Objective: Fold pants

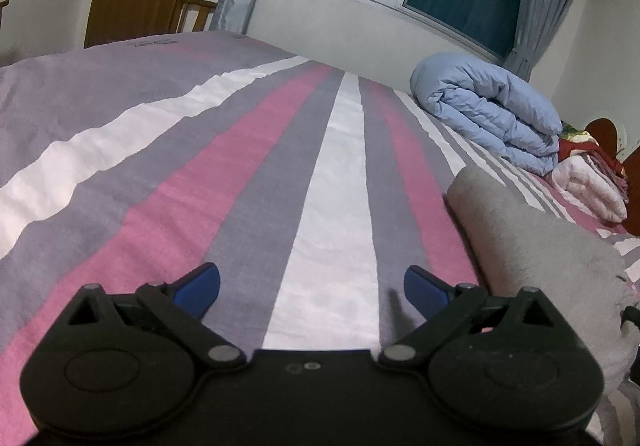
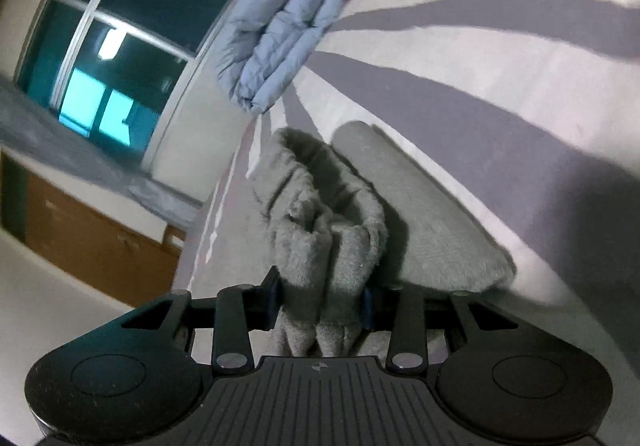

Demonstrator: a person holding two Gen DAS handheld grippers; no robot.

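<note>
On the striped bed (image 1: 240,174) we see the gray pants (image 2: 420,214) stretching away from our right gripper (image 2: 320,306), which pinches their bunched end, while our left gripper (image 1: 312,286) beside them waits wide open, empty.

The pants (image 1: 532,242) run off the frame's right edge.

Spread left gripper (image 1: 311,288) beside pants (image 1: 532,246)
</note>
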